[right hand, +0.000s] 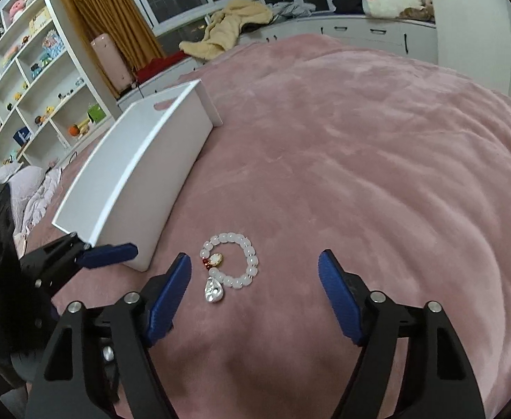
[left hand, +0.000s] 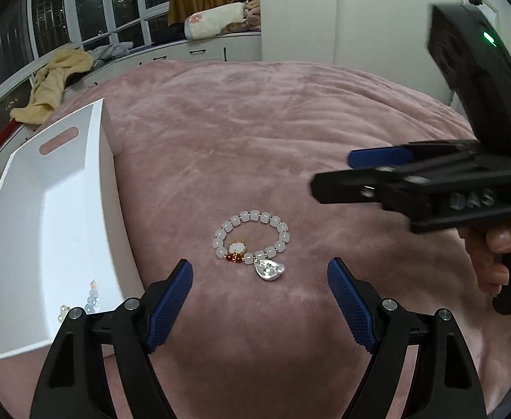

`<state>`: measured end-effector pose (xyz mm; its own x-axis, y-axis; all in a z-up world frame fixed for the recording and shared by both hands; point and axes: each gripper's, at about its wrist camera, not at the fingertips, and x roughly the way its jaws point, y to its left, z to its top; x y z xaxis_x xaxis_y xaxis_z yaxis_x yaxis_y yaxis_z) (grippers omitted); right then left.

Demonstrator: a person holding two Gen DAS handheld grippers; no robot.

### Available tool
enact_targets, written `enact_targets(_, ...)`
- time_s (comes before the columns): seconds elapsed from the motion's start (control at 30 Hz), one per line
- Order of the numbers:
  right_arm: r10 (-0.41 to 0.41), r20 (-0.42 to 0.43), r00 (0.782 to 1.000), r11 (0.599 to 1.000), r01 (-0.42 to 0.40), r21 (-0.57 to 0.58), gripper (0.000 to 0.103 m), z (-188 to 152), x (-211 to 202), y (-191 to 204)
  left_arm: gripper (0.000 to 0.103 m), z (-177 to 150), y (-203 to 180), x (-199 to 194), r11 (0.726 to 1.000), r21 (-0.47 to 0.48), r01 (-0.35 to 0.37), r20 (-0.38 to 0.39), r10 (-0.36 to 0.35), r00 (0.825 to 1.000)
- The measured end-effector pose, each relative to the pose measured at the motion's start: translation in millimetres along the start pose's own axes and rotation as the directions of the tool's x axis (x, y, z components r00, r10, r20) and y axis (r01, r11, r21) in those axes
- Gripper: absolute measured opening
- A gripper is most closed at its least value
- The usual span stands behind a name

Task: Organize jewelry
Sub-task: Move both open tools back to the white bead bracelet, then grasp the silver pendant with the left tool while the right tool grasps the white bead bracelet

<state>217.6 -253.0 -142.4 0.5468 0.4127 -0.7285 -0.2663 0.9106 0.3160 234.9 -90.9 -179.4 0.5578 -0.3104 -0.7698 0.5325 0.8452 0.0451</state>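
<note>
A bracelet [left hand: 255, 215] of pale white beads, with a red bead, a gold-rimmed charm and a silver pendant, lies flat on the pink blanket [left hand: 255, 122]. My left gripper [left hand: 259, 269] hovers just short of it, open, with its blue pads either side of the pendant and touching nothing. My right gripper [left hand: 341, 174] comes in from the right, a hand on its handle. In the right wrist view the bracelet [right hand: 228, 236] lies just ahead of the open right gripper [right hand: 254, 257], nearer its left pad. The left gripper's blue finger [right hand: 112, 254] shows at the left.
A white tray [left hand: 95, 160] with a handle slot sits on the blanket left of the bracelet, and a few small jewelry pieces [left hand: 91, 296] lie in its near corner. The tray's outer wall [right hand: 150, 174] stands close to the bracelet. Shelves and window benches lie beyond the bed.
</note>
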Motion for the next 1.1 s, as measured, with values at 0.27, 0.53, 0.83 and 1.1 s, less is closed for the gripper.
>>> enact_targets(0.27, 0.001, -0.099, 0.995, 0.997, -0.009, -0.076, 0.067, 8, 38, 6, 0.078, -10, -31, 28, 0.998, 0.047, -0.035, -0.018, 0.036, 0.999)
enact_targets(0.53, -0.044, -0.174, 0.984, 0.990, 0.019, -0.142, 0.039, 2, 69, 5, 0.060, -8, -15, 61, 0.991, -0.130, 0.030, -0.087, -0.041, 0.995)
enact_targets(0.83, 0.010, -0.134, 0.991, 0.990, -0.029, -0.137, 0.011, -10, 65, 4, 0.024, -7, -8, 63, 0.979, -0.171, 0.110, -0.094, -0.127, 0.987)
enact_targets(1.1, 0.041, -0.063, 0.997, 0.997, -0.046, -0.066, 0.011, -4, 36, -11, 0.024, -10, -3, 61, 0.980, -0.158, 0.125, -0.099, -0.141, 0.985)
